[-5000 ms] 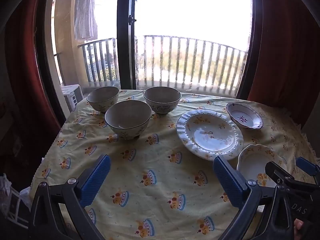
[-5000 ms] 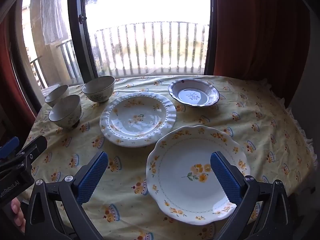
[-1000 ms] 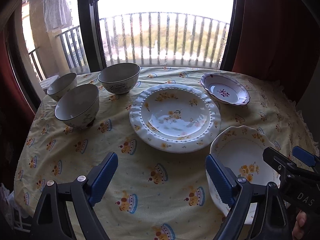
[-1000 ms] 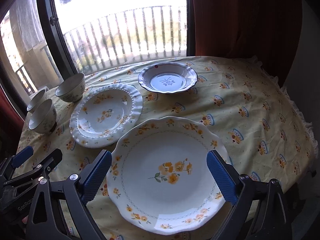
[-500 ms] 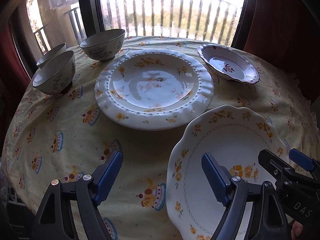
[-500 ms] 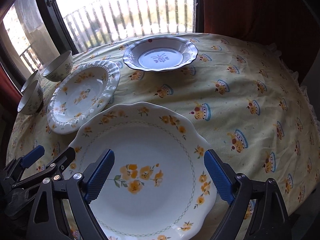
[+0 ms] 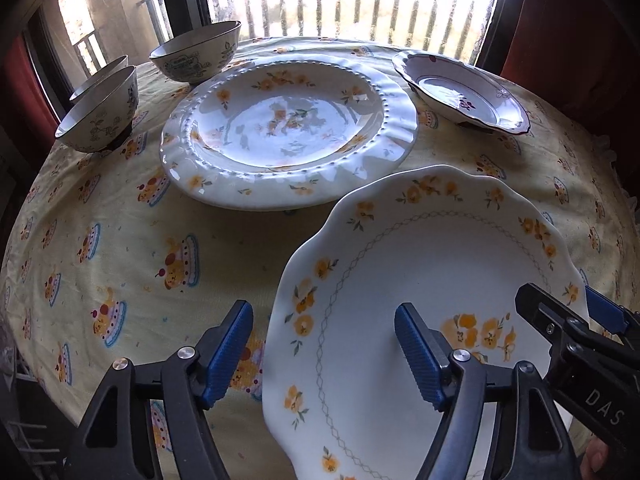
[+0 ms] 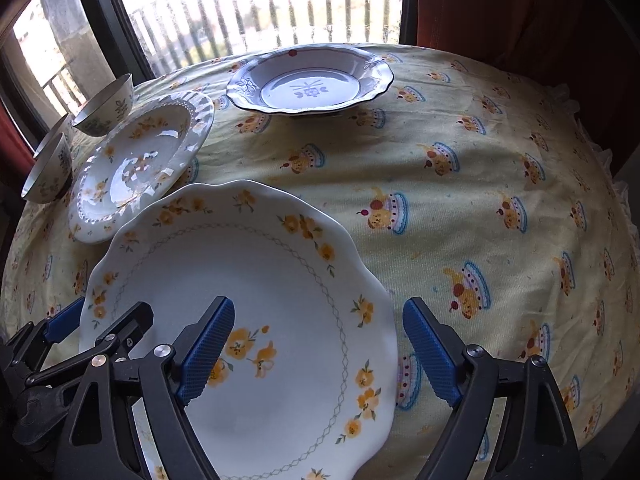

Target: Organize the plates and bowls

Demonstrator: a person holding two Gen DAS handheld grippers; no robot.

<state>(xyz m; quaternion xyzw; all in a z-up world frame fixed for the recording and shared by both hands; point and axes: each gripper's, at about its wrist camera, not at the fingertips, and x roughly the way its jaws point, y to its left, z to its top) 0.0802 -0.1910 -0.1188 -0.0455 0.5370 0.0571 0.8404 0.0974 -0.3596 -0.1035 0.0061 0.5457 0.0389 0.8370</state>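
Left wrist: left gripper [image 7: 324, 344] is hanging spread, straddling the scalloped flower plate's [image 7: 432, 280] left rim at the table's near edge; glossy beaded plate [image 7: 288, 128] mid-table | Right wrist: right gripper [image 8: 318, 346] is gaping across the plate's right rim; blue-patterned dish [image 8: 308, 84] and bowls [image 8: 104, 104] are sitting unstacked, nothing organized.

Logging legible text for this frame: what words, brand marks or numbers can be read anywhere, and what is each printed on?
"DAS": white letters on the black body of the right gripper, seen in the left wrist view; it may run on past the frame edge.
Nothing readable on the scalloped plate, the beaded plate, the bowls or the tablecloth: only pictures and patterns.
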